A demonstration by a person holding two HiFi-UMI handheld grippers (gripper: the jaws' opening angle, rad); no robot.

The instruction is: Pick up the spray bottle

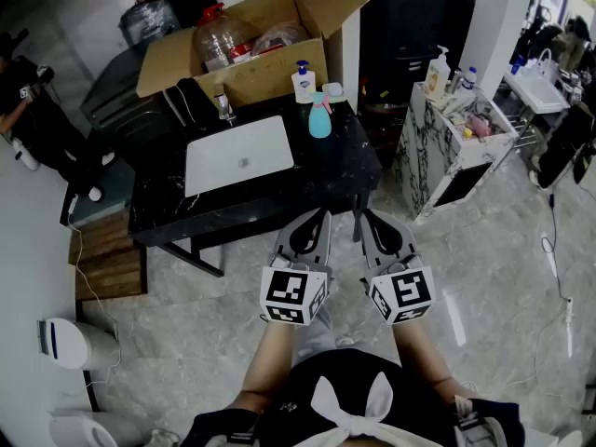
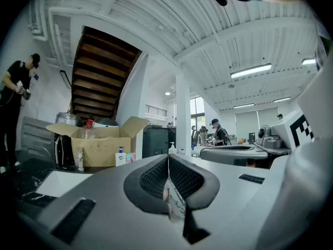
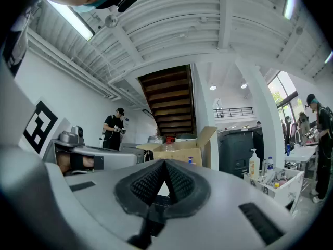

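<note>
Ahead of left gripper (image 1: 325,212), right gripper (image 1: 361,214): spray bottle (image 1: 319,119), likely light, slick.
Hold: I am favouring its neck.
Jaws: both closed, empty.

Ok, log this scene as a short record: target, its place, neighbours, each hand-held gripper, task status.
target: spray bottle, teal, upright, untouched
place: far side of the black table, in front of the cardboard box
neighbours: pump bottle just behind it; white basin toward picture left
left hand-held gripper: jaws together, empty, short of the table
right hand-held gripper: jaws together, empty, short of the table
status: pick-up not begun
</note>
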